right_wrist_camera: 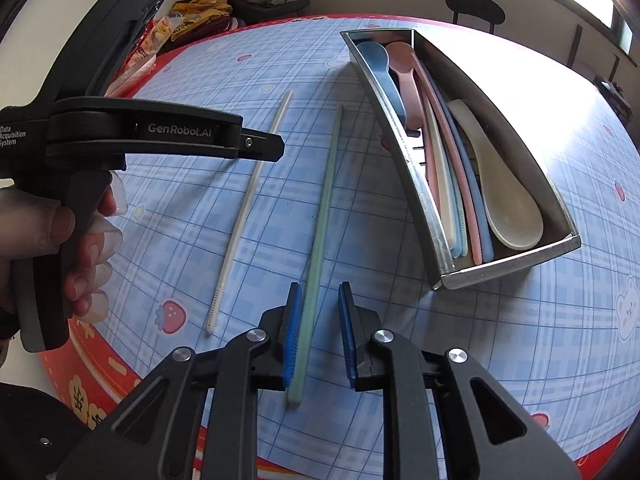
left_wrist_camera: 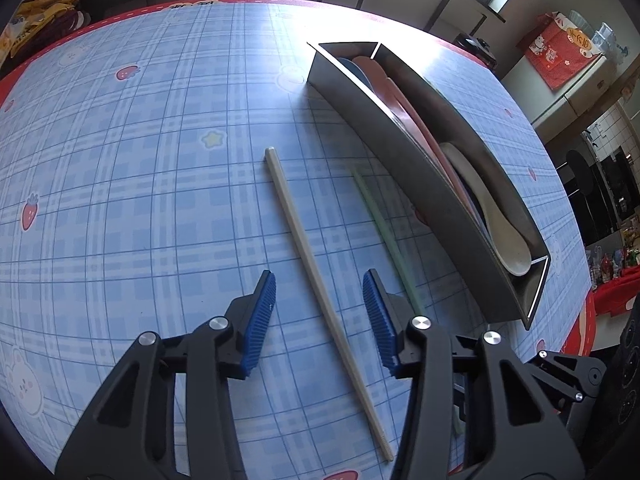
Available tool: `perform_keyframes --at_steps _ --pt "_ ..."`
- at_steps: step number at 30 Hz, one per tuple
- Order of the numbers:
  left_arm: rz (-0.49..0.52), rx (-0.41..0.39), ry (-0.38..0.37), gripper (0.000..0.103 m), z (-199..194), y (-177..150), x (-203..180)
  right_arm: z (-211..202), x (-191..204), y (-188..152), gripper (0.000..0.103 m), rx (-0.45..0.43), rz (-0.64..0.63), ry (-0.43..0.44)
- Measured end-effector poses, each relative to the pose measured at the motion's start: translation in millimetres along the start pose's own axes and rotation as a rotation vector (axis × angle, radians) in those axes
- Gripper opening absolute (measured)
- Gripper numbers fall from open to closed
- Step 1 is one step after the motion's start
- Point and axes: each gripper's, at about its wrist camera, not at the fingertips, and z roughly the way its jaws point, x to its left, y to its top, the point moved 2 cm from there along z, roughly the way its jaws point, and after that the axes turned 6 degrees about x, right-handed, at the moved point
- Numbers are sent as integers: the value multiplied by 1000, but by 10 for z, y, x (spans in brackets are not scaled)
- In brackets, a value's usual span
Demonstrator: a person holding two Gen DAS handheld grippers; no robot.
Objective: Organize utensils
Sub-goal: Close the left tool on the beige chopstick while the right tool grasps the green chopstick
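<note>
A white chopstick [left_wrist_camera: 316, 280] lies on the blue checked tablecloth; my left gripper [left_wrist_camera: 319, 280] is open with one jaw on each side of it. A green chopstick [right_wrist_camera: 320, 236] lies beside it, nearer the tray; my right gripper [right_wrist_camera: 319, 292] is open and straddles its near end. The green chopstick also shows in the left wrist view [left_wrist_camera: 384, 232], and the white one in the right wrist view [right_wrist_camera: 248, 204]. A metal tray [right_wrist_camera: 416, 184] holds spoons and several chopsticks; it also shows in the left wrist view [left_wrist_camera: 400, 152].
The left gripper's body and the hand holding it [right_wrist_camera: 88, 216] stand at the left of the right wrist view. The table's red edge [right_wrist_camera: 100, 364] is close in front. A black stool [right_wrist_camera: 474, 6] and a cluttered seat [right_wrist_camera: 240, 0] stand beyond the far edge.
</note>
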Motion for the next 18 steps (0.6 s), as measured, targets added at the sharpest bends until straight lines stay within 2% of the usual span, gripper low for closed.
perform_keyframes --at_steps 11,14,16,18 --pt "73 -3 160 41 115 -44 -320 54 42 85 18 -17 -21 -28" --pt "88 -4 184 40 137 -61 -382 61 56 85 19 -24 -26 -41" --pt "81 -8 195 30 135 -66 -351 61 64 82 18 -26 -29 -52" --pt "64 -11 204 20 113 -74 -288 50 63 61 12 -27 -26 -67"
